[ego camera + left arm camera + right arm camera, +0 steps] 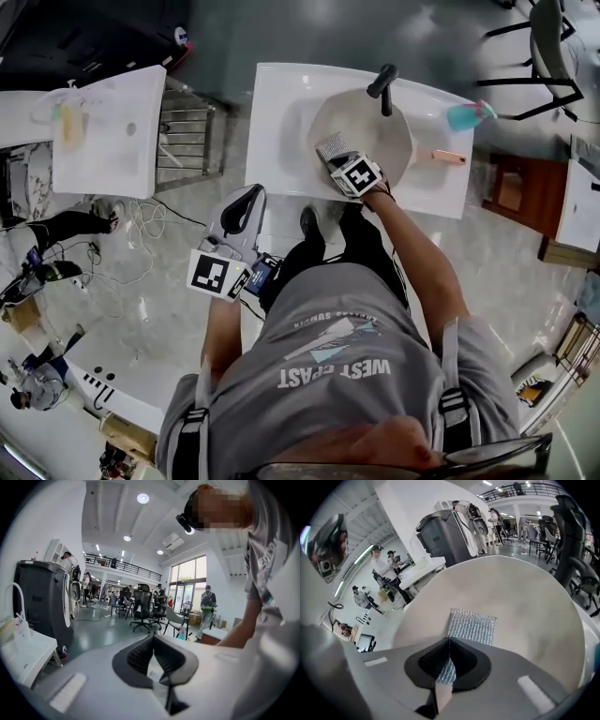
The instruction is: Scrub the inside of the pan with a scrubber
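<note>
Seen from above, one pan (377,139) with a pale beige inside sits in a white sink (281,112). Its single copper-coloured handle (449,157) points to the right. One black faucet (382,86) rises at the far rim of the pan, and one teal bottle (466,114) lies on the sink's far right corner. A second white table (108,131) is seen well apart to the left.

Two grippers are held, one in each hand. The right gripper (337,161) is reached forward over the near part of the pan. In the right gripper view its jaws are pressed together on one scrubber (471,626), a flat pad of silver mesh, which is pinched by its near edge. Most of the pad juts out past the fingers (466,660) and lies against the inside of the pan (520,597). In the head view the scrubber (330,147) is seen on the near left of the pan's inside (just ahead of the marker cube).

The left gripper (251,197) is held back beside the body, off the sink and well apart from the pan. In the left gripper view its jaws (153,654) are brought together with nothing gripped between them, and only the open room is seen beyond.
</note>
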Motion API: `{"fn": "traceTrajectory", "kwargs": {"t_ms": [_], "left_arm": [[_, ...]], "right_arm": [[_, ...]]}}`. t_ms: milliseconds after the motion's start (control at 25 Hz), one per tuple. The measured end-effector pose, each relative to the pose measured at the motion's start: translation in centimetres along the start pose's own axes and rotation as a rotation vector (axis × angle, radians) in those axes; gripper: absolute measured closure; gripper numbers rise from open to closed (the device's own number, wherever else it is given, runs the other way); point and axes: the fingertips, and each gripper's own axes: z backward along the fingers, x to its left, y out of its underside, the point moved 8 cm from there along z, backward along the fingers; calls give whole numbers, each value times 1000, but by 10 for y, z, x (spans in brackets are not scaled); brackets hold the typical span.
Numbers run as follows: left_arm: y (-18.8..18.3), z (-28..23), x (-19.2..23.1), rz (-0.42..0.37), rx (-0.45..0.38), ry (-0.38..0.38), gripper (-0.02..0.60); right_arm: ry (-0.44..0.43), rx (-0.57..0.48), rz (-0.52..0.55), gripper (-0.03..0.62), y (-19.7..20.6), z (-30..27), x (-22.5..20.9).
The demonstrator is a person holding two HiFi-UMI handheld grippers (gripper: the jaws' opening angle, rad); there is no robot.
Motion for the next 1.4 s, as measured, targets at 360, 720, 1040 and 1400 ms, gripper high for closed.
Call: {"fn": "traceTrajectory", "kwargs": {"t_ms": [360,720,1040,1400], "left_arm": [[-18,-13,-14,-51,-22,97,580],[-32,-38,-41,-97,-25,200,580],[-41,-58,-64,-129,-14,259,580],[-44,-65,-71,-143,6,265,580]], "right_arm": [[131,-190,-147,586,35,87,8],[374,-326,-341,586,110,191,-31],[590,-231,-512,586,221,230,-82],[645,-83,-571,583,280,214,-113]]}}
